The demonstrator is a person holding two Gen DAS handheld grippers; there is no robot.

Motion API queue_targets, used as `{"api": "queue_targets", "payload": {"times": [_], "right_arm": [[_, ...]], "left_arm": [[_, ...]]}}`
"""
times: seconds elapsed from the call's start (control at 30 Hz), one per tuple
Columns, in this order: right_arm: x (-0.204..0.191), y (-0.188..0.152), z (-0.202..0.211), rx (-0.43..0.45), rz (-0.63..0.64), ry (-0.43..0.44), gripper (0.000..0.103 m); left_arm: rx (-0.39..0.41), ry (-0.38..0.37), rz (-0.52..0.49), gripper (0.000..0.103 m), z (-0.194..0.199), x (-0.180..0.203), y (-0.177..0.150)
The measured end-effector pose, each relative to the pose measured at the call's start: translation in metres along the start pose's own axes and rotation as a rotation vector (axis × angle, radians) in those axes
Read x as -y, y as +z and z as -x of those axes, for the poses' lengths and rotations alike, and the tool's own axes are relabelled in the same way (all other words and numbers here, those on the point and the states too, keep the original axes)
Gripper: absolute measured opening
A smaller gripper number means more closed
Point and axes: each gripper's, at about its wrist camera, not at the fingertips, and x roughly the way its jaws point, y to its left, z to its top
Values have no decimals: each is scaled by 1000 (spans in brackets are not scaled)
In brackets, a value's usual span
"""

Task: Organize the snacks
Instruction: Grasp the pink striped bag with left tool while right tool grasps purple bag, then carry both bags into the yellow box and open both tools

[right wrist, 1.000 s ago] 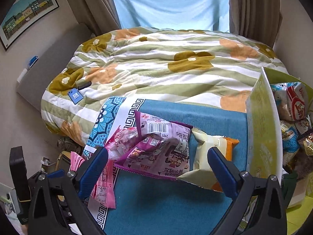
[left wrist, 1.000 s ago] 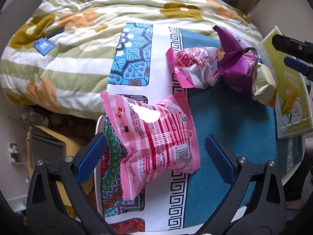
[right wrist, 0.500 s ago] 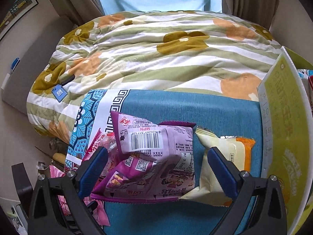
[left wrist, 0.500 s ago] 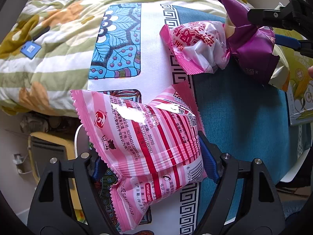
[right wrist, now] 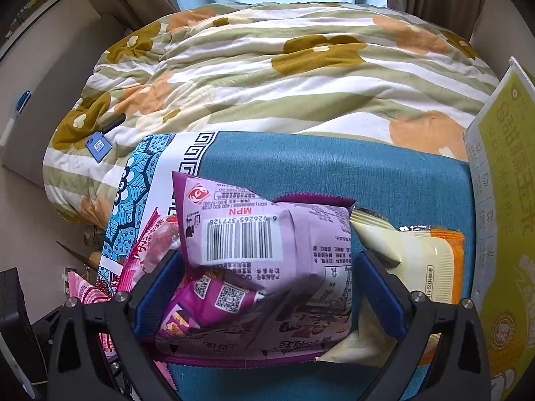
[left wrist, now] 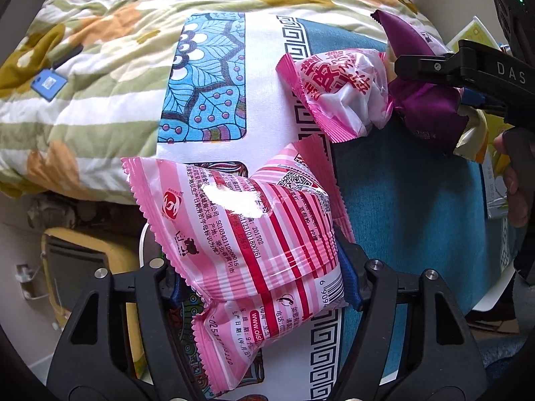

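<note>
In my left view, the left gripper (left wrist: pixel 264 277) had been wide open a second ago, and now its jaws were closing on the pink striped bag (left wrist: pixel 247 244) — the pads pressed its sides where it lay on the patterned cloth (left wrist: pixel 267 83), so I judged that snack nearly caught. In my right view, the right gripper (right wrist: pixel 267 287) had dropped lower around the purple bag (right wrist: pixel 267 257) on the blue cloth (right wrist: pixel 367 170) — still spread apart, gripping nothing yet, with the yellow box (right wrist: pixel 505 180) just beside.

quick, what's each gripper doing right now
left gripper: closing on the pink striped plastic snack bag.
right gripper: open around the purple plastic snack bag.
</note>
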Motion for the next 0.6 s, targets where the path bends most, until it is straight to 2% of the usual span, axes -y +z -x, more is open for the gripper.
{"api": "queue_targets", "payload": {"times": [0.27,0.33,0.43,0.6], "right_arm": [[0,-5,1,9,-15,47,87],[-1,-6,3,12,-15,49,80],[0,-9,9,27,-33,73,76],[-6,-15,29,78,-36,92,76]], "left_arm": [[22,-2,24,66,12,-5,-8],[31,5,28,66,16,-5,-9],[47,19,31,66,25,-7,-14],[84,41,43,66,46,-8,-24]]}}
